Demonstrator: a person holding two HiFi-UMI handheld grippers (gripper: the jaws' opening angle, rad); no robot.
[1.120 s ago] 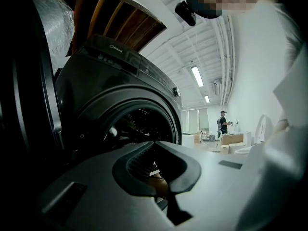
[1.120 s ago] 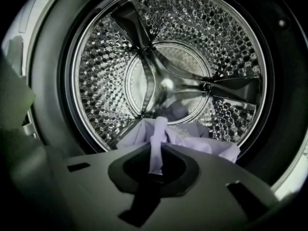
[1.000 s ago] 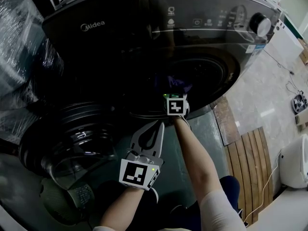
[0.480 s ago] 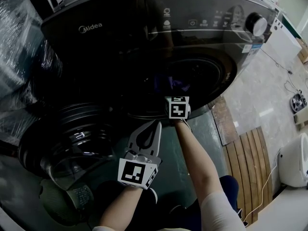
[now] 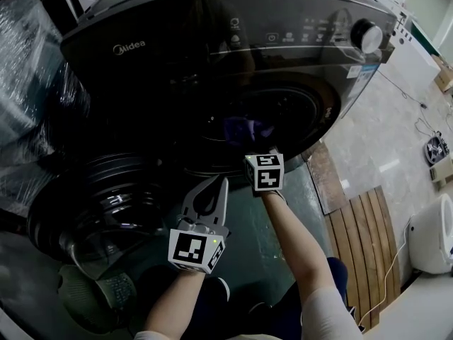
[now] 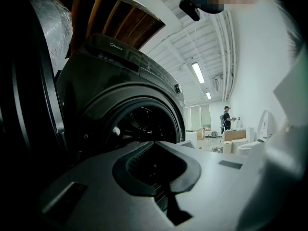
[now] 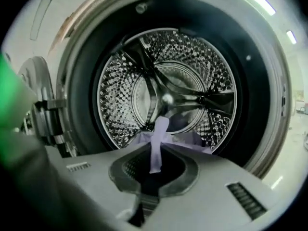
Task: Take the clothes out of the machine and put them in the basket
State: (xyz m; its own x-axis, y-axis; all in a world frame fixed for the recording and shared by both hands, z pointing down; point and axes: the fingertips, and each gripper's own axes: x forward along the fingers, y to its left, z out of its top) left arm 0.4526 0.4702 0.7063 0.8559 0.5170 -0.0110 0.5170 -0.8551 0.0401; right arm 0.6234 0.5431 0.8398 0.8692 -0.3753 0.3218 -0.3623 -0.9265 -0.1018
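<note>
The right gripper (image 7: 154, 148) has its jaws pressed together on a strip of the lavender garment (image 7: 159, 129). The garment's bulk lies just inside the drum mouth (image 7: 79, 81), straight ahead of the jaws, its pulled strip running lengthwise toward them. The left gripper (image 6: 154, 143), jaws together and empty, sits outside the drum mouth, farther from the cloth.
</note>
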